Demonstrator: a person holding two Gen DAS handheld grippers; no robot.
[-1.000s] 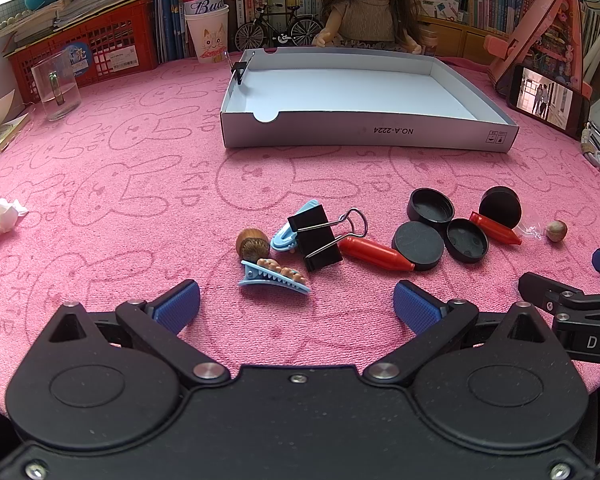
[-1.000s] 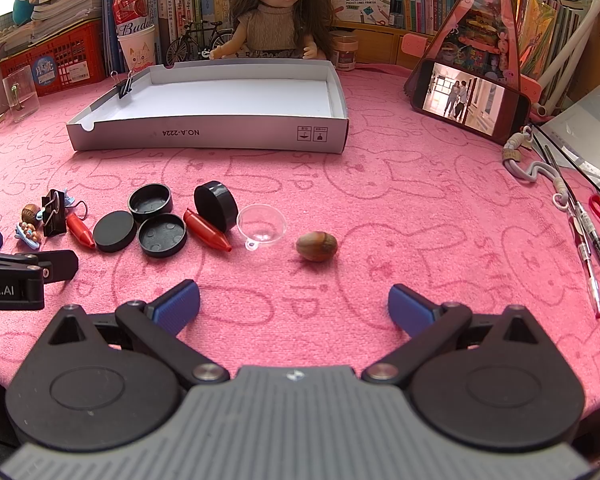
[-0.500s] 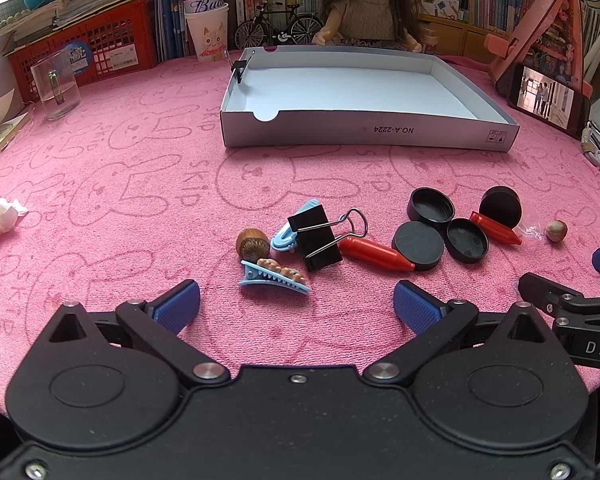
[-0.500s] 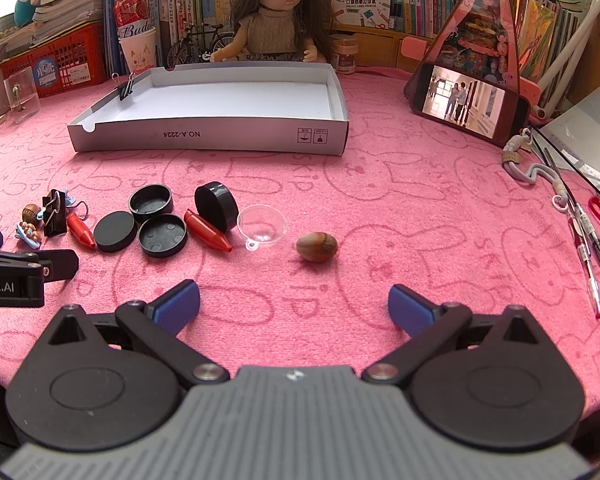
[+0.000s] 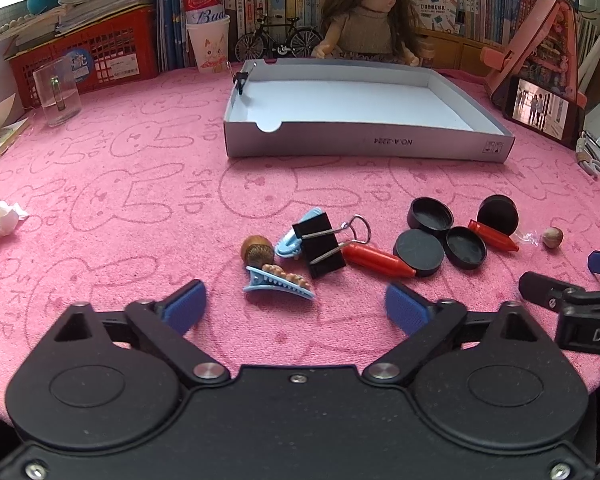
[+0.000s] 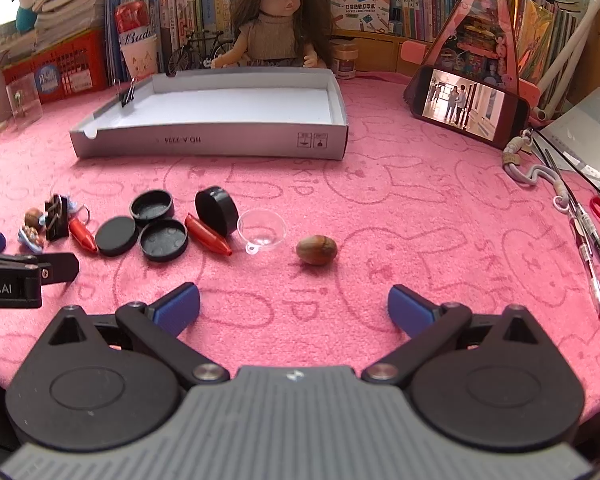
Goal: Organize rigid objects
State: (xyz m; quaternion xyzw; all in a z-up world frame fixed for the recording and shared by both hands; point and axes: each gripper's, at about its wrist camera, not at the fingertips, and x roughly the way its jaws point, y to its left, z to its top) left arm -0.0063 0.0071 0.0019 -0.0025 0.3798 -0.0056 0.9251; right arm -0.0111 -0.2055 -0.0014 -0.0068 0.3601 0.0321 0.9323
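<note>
Small items lie in a row on the pink cloth: a blue hair clip, a brown nut, a black binder clip, a red cone and several black caps. My left gripper hovers just short of the hair clip; its jaws are closing with nothing between them. My right gripper stands open and empty in front of another nut and a clear plastic cup. Behind them sits the white box, with only a small clip on its left wall.
A doll, a toy bicycle, books and a red basket line the back. A glass and a crumpled tissue are at the left. A phone on a stand, pens and scissors lie at the right.
The left gripper's jaws have drawn in slightly. Neither hand nor any object has shifted.
</note>
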